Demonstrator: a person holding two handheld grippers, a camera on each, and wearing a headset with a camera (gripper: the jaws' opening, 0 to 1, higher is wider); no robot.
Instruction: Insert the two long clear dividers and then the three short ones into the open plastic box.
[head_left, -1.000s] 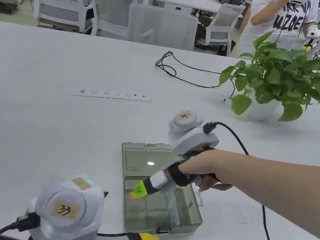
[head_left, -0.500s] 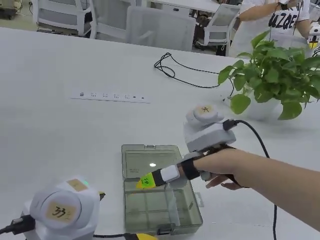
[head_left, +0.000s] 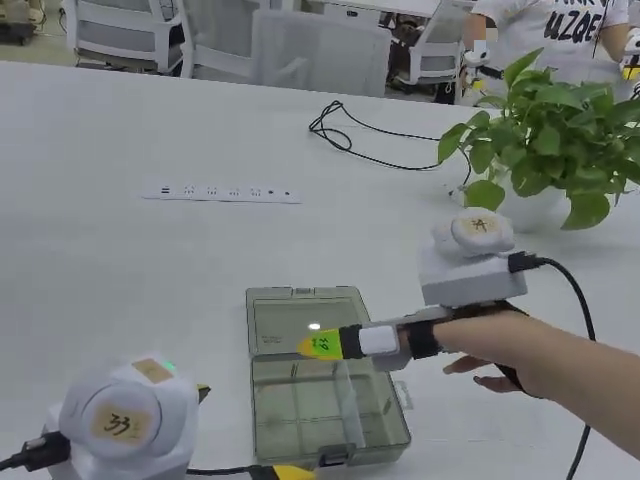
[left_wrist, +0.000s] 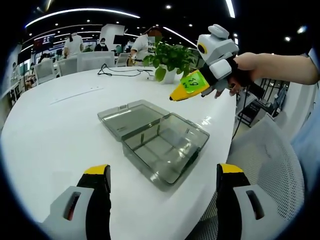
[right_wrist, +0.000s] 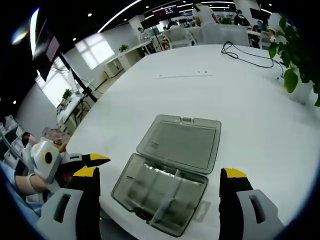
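Right gripper (head_left: 320, 345) and left gripper (left_wrist: 162, 172) are held open at the opened plastic box (head_left: 300, 318).
The right gripper is carried level by a hand (head_left: 482, 342) on an outstretched forearm, its yellow tips pointed across the box's hinge. In its own view the jaws are spread wide, with the box on the counter (head_left: 150, 260) just ahead and below. Clear dividers (head_left: 347, 395) are seen standing in the tray. The left gripper is held low, jaws likewise parted, the box ahead of it.
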